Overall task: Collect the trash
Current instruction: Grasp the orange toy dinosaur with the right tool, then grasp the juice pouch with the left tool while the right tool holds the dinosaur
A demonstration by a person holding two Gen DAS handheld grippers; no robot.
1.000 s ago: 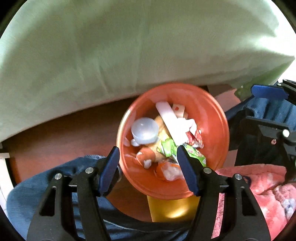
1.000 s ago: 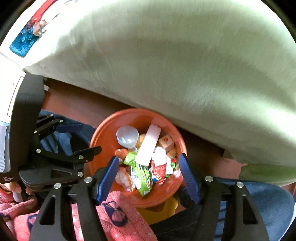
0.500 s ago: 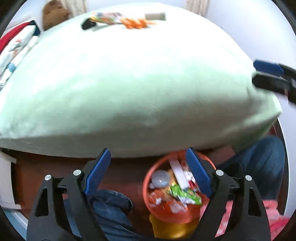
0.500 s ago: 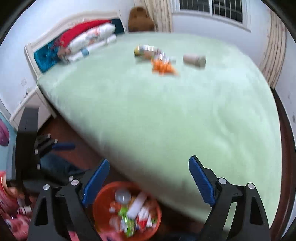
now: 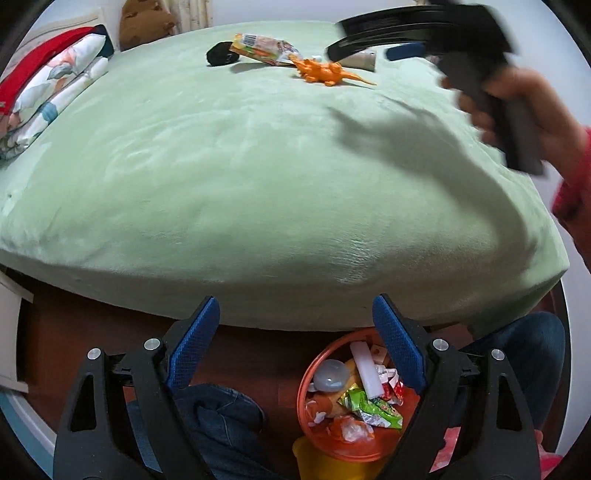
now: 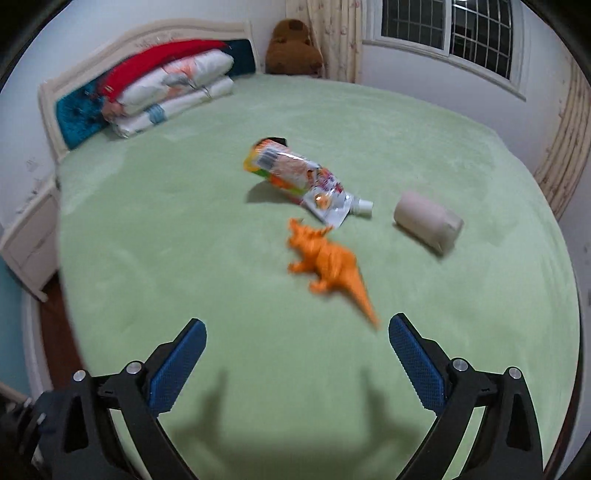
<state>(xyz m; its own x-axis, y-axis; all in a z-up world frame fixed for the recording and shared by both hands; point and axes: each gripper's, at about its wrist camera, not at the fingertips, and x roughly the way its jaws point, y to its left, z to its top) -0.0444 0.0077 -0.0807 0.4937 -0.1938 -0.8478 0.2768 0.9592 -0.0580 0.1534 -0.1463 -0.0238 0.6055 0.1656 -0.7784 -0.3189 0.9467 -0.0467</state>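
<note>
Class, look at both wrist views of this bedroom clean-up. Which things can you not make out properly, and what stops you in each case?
- Black object on the bed: left view shows it small; in the right view the snack pouch hides nearly all of it.
- Grey roll: left view, mostly behind the blurred right gripper.
- Orange bin: left view, partly covered by the left gripper.
- Toy dinosaur: right view, motion-blurred.

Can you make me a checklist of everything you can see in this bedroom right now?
Surface: green bed cover, smooth.
Job's things: snack pouch and grey roll lie on the bed; orange bin on the floor holds wrappers.
Clutter: orange toy dinosaur, black thing.
Tongs: left tongs and right tongs open, empty, jaws just widened.
Cables: nothing seen.
Surroundings: folded bedding, brown teddy, window.
</note>
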